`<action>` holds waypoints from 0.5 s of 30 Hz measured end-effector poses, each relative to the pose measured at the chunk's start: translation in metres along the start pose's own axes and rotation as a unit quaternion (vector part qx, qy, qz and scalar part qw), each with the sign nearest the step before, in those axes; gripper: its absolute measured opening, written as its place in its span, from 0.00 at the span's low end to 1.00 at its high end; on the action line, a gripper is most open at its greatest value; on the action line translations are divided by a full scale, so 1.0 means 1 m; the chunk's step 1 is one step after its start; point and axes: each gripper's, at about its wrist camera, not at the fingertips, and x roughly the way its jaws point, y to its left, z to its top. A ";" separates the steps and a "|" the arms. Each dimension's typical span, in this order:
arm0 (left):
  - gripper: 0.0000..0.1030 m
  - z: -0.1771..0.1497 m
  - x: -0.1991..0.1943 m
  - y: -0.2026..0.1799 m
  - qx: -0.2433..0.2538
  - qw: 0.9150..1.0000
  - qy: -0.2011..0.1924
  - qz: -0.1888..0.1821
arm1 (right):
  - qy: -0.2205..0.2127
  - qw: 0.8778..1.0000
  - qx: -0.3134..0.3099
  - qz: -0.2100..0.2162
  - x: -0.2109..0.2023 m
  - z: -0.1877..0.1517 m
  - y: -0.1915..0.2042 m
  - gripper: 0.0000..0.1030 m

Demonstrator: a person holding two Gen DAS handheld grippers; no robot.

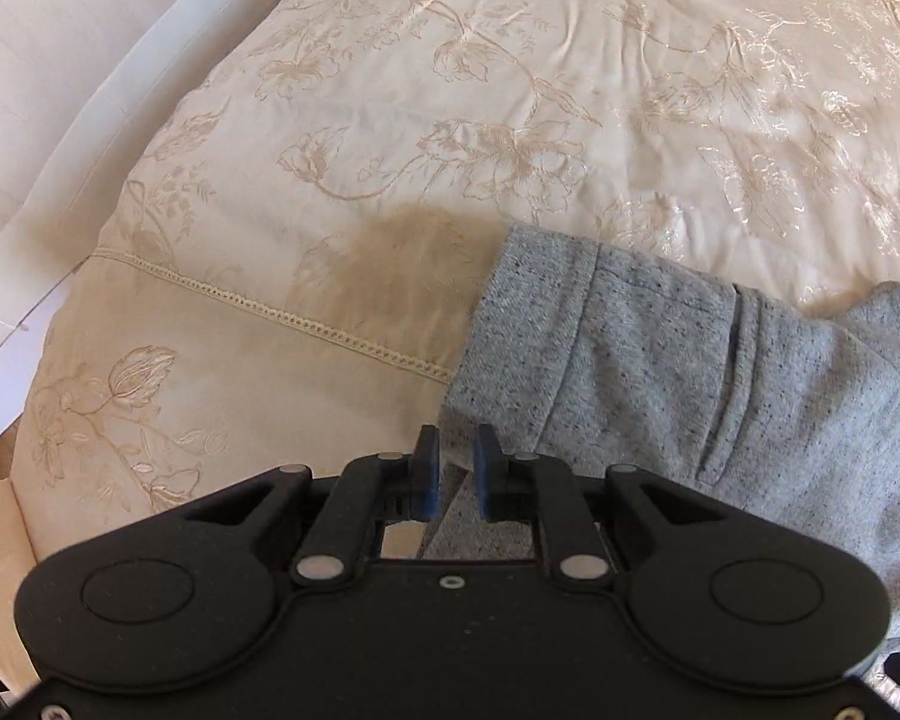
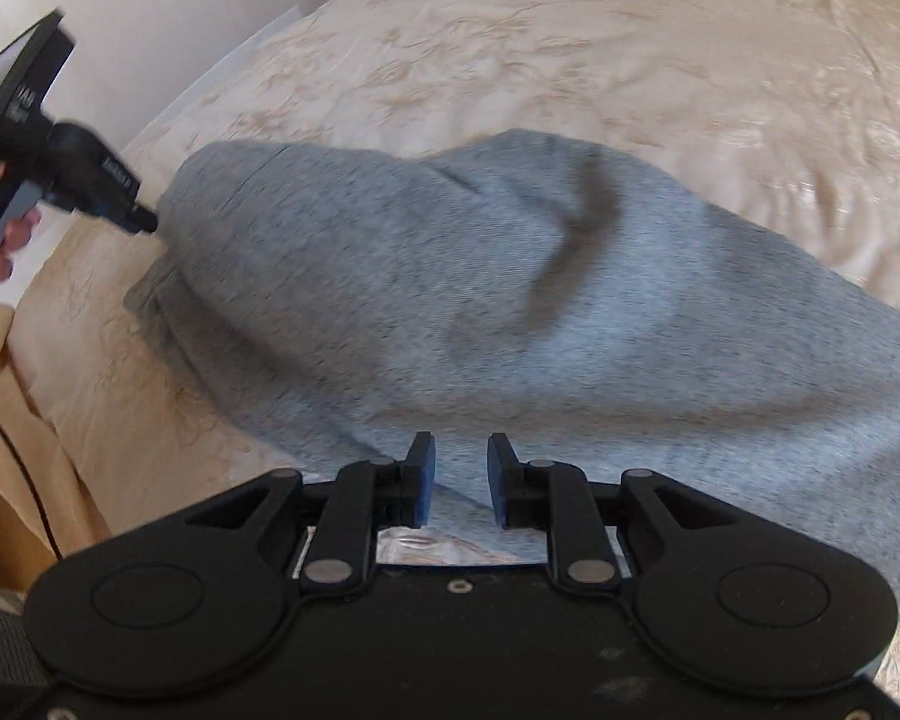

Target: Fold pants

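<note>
Grey speckled pants (image 1: 690,372) lie on a cream floral bedspread (image 1: 450,90). In the left wrist view my left gripper (image 1: 455,450) has its jaws narrowly apart with the pants' edge between the pads; it seems to hold that edge. In the right wrist view the pants (image 2: 480,300) are lifted in a hump across the bed. My right gripper (image 2: 461,456) has a small gap with grey cloth between the pads. The left gripper (image 2: 144,219) also shows there at the far left, its tip against the pants' corner.
The bedspread (image 2: 630,48) covers the whole bed, with a lace seam (image 1: 270,306) near its left end. White panels (image 1: 48,150) stand beyond the bed's left edge. A dark cable (image 2: 24,468) hangs at the left side.
</note>
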 end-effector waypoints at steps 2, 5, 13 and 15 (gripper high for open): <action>0.21 0.008 0.005 0.006 -0.001 1.000 0.005 -0.013 | 0.005 0.999 -0.035 -0.001 0.008 0.005 0.013 0.22; 0.32 0.017 0.013 0.010 0.003 1.000 0.009 -0.024 | 0.010 0.998 -0.069 -0.001 0.015 0.009 0.030 0.23; 0.38 0.022 0.022 0.007 0.046 0.996 0.014 -0.070 | 0.018 0.995 -0.101 -0.002 0.022 0.017 0.040 0.26; 0.38 0.022 0.021 0.012 0.038 0.996 0.015 -0.082 | 0.020 0.994 -0.109 0.004 0.026 0.019 0.043 0.26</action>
